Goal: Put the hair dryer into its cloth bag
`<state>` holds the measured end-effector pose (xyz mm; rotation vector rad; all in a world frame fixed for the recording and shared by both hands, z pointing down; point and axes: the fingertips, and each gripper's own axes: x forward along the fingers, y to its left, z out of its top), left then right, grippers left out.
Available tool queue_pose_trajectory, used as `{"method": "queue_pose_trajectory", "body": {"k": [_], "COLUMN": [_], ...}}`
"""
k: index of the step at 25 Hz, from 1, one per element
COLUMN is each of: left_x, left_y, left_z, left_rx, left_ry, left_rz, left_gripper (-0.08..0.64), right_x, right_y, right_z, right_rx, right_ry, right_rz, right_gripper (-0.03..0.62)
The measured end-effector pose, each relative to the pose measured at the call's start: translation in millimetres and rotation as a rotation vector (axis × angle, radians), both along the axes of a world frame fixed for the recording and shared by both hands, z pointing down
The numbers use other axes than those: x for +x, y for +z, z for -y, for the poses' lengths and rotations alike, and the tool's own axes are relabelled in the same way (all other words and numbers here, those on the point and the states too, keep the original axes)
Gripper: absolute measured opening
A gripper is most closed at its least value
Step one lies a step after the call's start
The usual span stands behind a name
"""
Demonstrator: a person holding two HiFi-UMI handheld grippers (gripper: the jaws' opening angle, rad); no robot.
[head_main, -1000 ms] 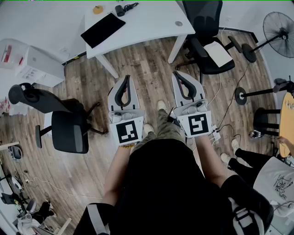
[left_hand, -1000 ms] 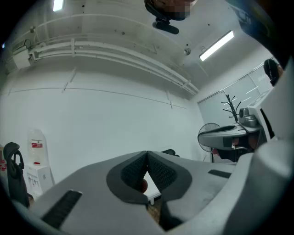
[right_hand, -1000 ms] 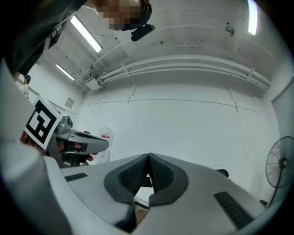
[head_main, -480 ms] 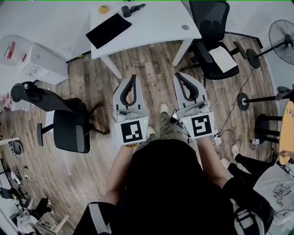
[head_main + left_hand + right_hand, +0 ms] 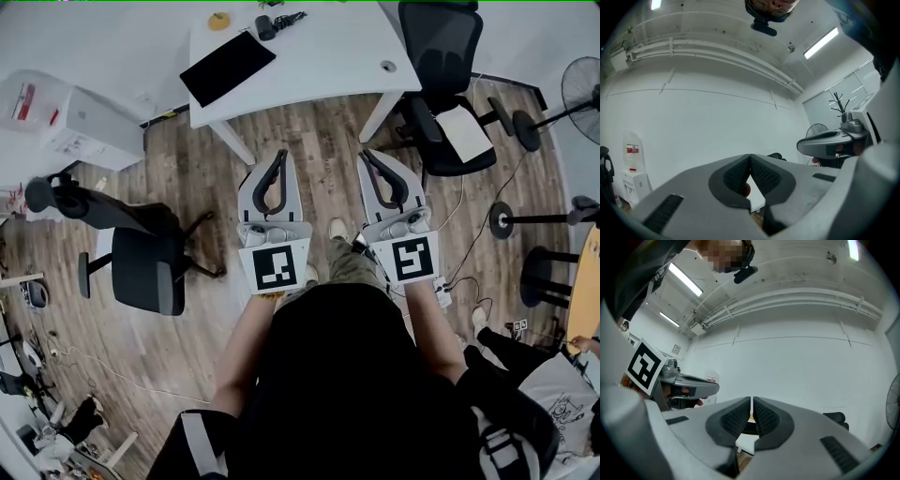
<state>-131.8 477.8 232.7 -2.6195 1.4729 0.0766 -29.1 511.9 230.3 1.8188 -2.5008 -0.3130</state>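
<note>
A white table [image 5: 319, 56] stands ahead at the top of the head view. On its far edge lies a small black hair dryer [image 5: 272, 21] with its cord, partly cut off by the frame. A flat black rectangle [image 5: 228, 67], possibly the cloth bag, lies on the table's left part. My left gripper [image 5: 279, 155] and right gripper [image 5: 365, 155] are held side by side over the wooden floor, short of the table, pointing towards it. Both are shut and empty, as the left gripper view [image 5: 750, 155] and the right gripper view [image 5: 752, 399] show.
An orange tape roll [image 5: 219, 21] sits beside the hair dryer. One black office chair [image 5: 141, 267] stands at the left and another [image 5: 441, 84] at the table's right end. A white cabinet [image 5: 66, 122], floor fans [image 5: 586, 89], cables and a second person [image 5: 553, 384] surround me.
Both grippers have moved forward towards the table, which now sits lower and nearer in the head view. Their jaws have stayed shut.
</note>
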Motion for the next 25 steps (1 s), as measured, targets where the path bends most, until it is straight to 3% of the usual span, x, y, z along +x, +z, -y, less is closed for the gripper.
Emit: {"method": "queue_pose_trajectory", "body": {"k": [16,25], "left_x": [54,85], "left_y": [0,2], "left_z": [72,113], "left_rx": [-0.004,-0.005], "left_ry": [-0.051,-0.114], "left_rz": [0.04,0.013], "left_gripper": [0.023,0.023], "right_x": [34,62], "right_y": [4,6], "right_z": [84,130], "right_rx": [-0.019,-0.048], "right_ry": [-0.126,-0.21], "right_rz": [0.047,0.064], "right_gripper": [0.031,0.031]}}
